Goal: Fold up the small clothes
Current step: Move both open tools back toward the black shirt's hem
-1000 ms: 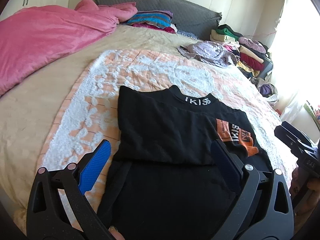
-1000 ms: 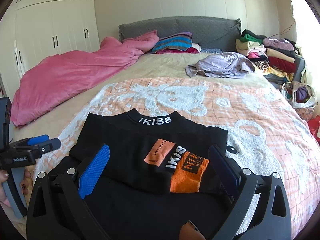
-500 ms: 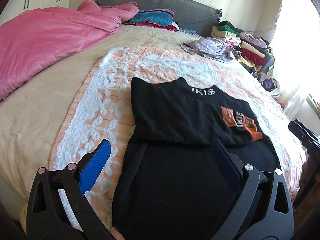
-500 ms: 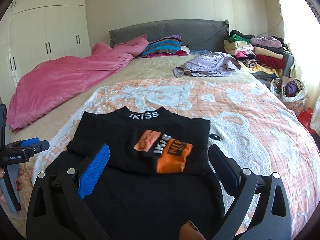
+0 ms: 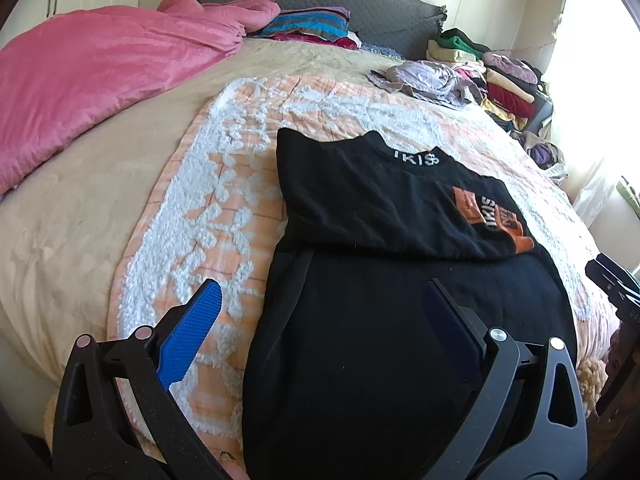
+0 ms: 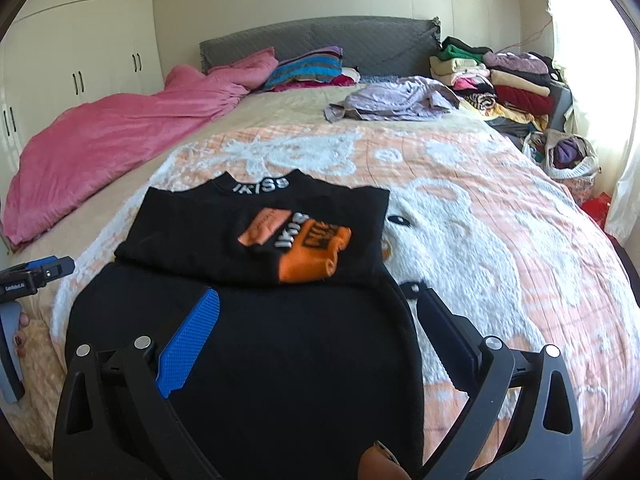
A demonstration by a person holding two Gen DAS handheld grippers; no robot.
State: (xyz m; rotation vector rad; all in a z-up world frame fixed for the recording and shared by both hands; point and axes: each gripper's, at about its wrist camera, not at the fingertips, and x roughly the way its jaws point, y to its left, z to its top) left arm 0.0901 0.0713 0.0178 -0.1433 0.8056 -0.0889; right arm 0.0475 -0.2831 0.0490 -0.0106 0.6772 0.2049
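A black shirt (image 5: 384,280) (image 6: 256,320) with white neck lettering lies on the bed, its sleeves folded in over the chest so an orange cuff (image 6: 312,256) shows on top. My left gripper (image 5: 320,300) hovers open over the shirt's lower left edge, holding nothing. My right gripper (image 6: 320,312) stands open above the shirt's lower right part, also empty. The right gripper's body (image 5: 612,284) shows at the right edge of the left wrist view. The left gripper's body (image 6: 28,280) and a hand appear at the left edge of the right wrist view.
An orange and white blanket (image 6: 480,240) covers the bed under the shirt. A pink duvet (image 5: 80,80) lies at the left, a lilac garment (image 6: 392,100) at the back, stacked clothes (image 6: 500,76) and a bag (image 6: 564,156) at the right.
Both grippers have pulled back toward the foot of the bed, so the shirt sits farther away and more of its lower half shows. Both stayed open.
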